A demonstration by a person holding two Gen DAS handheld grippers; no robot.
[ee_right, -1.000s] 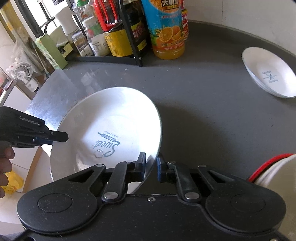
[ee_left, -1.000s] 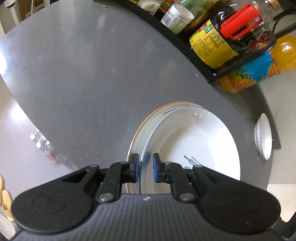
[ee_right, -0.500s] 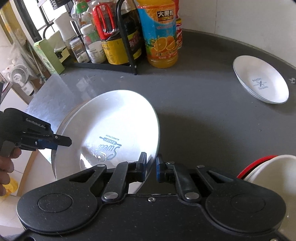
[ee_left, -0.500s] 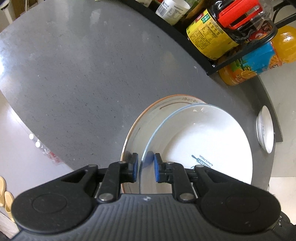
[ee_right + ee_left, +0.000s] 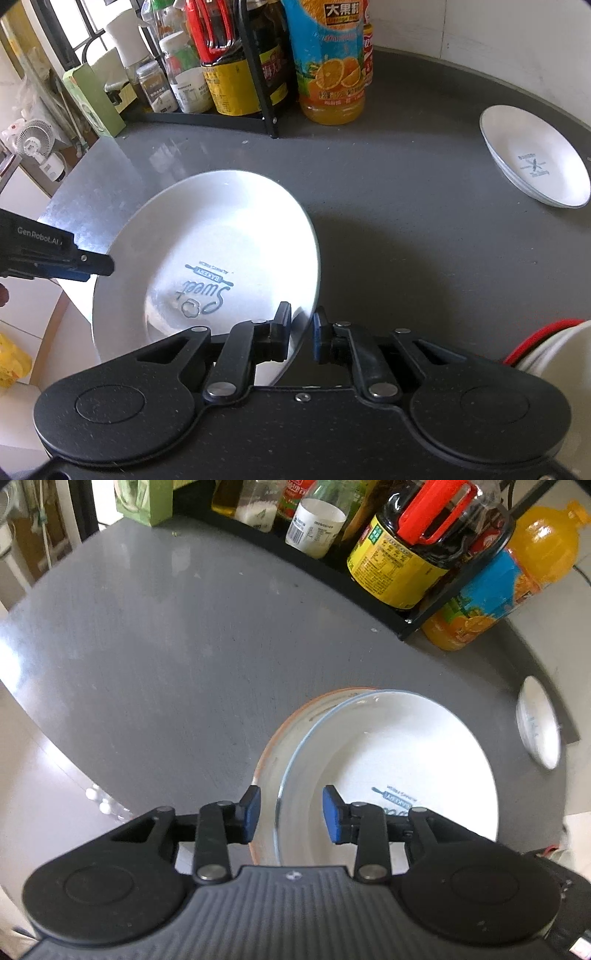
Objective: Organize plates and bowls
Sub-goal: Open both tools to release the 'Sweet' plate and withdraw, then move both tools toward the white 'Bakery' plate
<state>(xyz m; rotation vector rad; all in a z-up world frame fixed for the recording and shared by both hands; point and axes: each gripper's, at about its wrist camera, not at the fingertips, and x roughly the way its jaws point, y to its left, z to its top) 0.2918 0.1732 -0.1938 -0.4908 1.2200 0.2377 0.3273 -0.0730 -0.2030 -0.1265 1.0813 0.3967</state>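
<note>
Left gripper (image 5: 291,814) jaws are opening: a second ago the blue pads (image 5: 252,814) sat nearly together at the plate edge, now there's a clear gap on both sides. The rim of the white plate (image 5: 399,760) and the orange-rimmed plate (image 5: 275,753) under it sit between the pads, neither pressed. The white plate lies nested on the orange-rimmed one, offset to the right so a crescent of the lower plate shows on the left.

Right gripper (image 5: 302,334) is clamped on the near edge of the same white plate (image 5: 207,258) (pads hard against the rim, same as a second ago). In the right wrist view the plate looks tilted, its right edge above the grey table (image 5: 406,206); can't tell how much of it rests on the lower plate. The left gripper (image 5: 92,264) shows at the plate's left edge there.

Both views take in more of the back of the table than a second ago. Small white bowl (image 5: 535,162) sits well apart at far right. Orange juice bottle (image 5: 332,66) stands just beside the black rack (image 5: 258,74) of bottles. A red-rimmed white bowl (image 5: 554,347) is at the right edge, partly cut off.
</note>
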